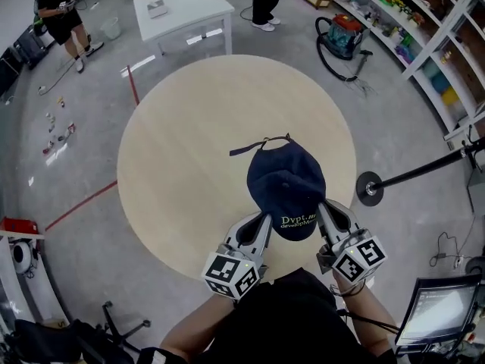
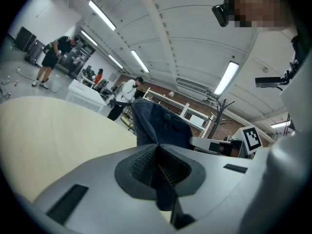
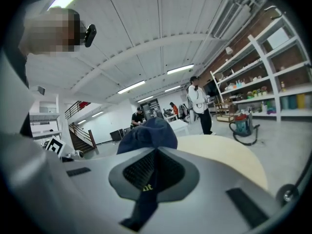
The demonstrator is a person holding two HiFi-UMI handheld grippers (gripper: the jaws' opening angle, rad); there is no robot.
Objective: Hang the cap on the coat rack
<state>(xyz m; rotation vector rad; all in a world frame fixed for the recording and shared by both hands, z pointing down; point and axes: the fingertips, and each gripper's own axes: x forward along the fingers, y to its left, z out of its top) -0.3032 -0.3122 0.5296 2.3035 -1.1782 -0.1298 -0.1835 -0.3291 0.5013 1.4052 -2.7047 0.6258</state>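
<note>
A dark navy cap (image 1: 286, 182) with yellow lettering hangs in the air above the round table (image 1: 182, 165), held from both sides of its front. My left gripper (image 1: 266, 220) is shut on the cap's left edge; in the left gripper view the navy cloth (image 2: 158, 126) is pinched between the dark pads (image 2: 141, 162). My right gripper (image 1: 321, 208) is shut on the right edge, and the cap (image 3: 148, 133) rises beyond its closed pads (image 3: 139, 172). The coat rack's black pole (image 1: 424, 171) and round base (image 1: 370, 188) stand at the right; the coat rack's hooks (image 2: 222, 106) show in the left gripper view.
A white square table (image 1: 182, 7) stands beyond the round one. A vacuum cleaner (image 1: 342, 36) and white shelving (image 1: 424, 29) fill the far right. People stand at the far left (image 1: 61, 14) and top (image 1: 265, 2). A laptop (image 1: 443, 309) sits at the lower right.
</note>
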